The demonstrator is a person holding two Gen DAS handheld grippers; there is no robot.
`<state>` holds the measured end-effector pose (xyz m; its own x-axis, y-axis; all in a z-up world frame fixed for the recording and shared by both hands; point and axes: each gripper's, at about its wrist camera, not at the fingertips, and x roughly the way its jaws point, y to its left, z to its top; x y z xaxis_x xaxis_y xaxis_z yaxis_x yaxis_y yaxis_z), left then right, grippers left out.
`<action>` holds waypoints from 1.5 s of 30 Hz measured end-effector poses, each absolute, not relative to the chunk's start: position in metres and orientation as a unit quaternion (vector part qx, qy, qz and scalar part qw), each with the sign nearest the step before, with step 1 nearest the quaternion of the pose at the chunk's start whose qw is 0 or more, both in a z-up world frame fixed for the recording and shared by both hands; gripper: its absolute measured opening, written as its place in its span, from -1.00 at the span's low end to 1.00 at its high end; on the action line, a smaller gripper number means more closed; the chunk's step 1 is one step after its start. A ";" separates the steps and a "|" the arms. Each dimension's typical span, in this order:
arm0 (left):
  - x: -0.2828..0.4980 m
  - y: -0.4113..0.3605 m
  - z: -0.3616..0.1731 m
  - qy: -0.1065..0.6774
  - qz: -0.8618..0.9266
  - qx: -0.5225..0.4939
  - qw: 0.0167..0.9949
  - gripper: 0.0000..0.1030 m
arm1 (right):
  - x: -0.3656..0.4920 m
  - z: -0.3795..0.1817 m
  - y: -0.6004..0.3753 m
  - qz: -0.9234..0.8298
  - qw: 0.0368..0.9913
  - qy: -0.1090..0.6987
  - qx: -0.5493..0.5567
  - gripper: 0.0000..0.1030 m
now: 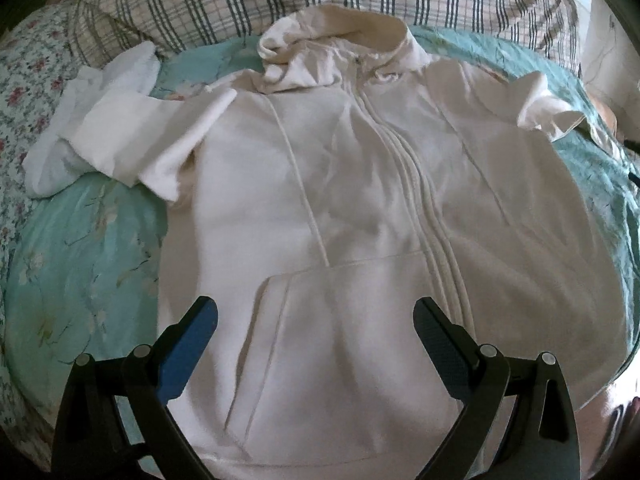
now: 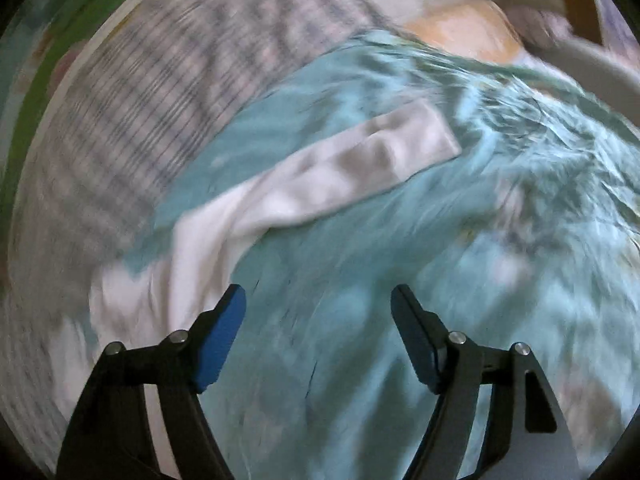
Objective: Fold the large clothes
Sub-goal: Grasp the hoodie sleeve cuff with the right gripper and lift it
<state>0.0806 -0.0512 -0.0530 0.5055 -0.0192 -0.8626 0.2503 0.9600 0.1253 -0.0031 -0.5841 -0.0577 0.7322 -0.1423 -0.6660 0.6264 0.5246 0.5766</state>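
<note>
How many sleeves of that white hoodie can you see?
2. One sleeve lies bunched out to the left of the white hoodie in the left view. The other sleeve stretches over the teal bedspread in the right view.

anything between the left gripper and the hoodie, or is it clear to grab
Nothing visible stands in the way. The left gripper hangs open right over the white hoodie, above its front pocket, with only air between the pads and the cloth. The hoodie lies flat, zipped, on the teal bedspread.
</note>
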 end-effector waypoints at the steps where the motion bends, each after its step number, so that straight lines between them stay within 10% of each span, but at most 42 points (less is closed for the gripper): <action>1: 0.084 -0.054 -0.056 0.492 -0.078 0.120 0.859 0.92 | -0.001 -0.063 -0.601 -0.243 0.819 0.275 0.442 0.38; 10: 0.109 -0.083 -0.070 0.505 -0.087 0.130 0.849 0.92 | 0.022 -0.094 -0.684 -0.276 0.786 0.237 0.500 0.21; 14: 0.116 -0.090 -0.072 0.509 -0.098 0.127 0.846 0.92 | 0.037 -0.089 -0.695 -0.275 0.794 0.258 0.477 -0.81; 27: 0.109 -0.062 -0.067 0.502 -0.117 0.078 0.853 0.92 | 0.112 0.003 -0.491 0.017 0.897 0.273 0.348 -0.86; 45: 0.140 0.019 -0.080 0.509 -0.191 -0.080 0.836 0.92 | 0.229 -0.110 -0.179 0.253 0.763 0.466 0.369 -0.80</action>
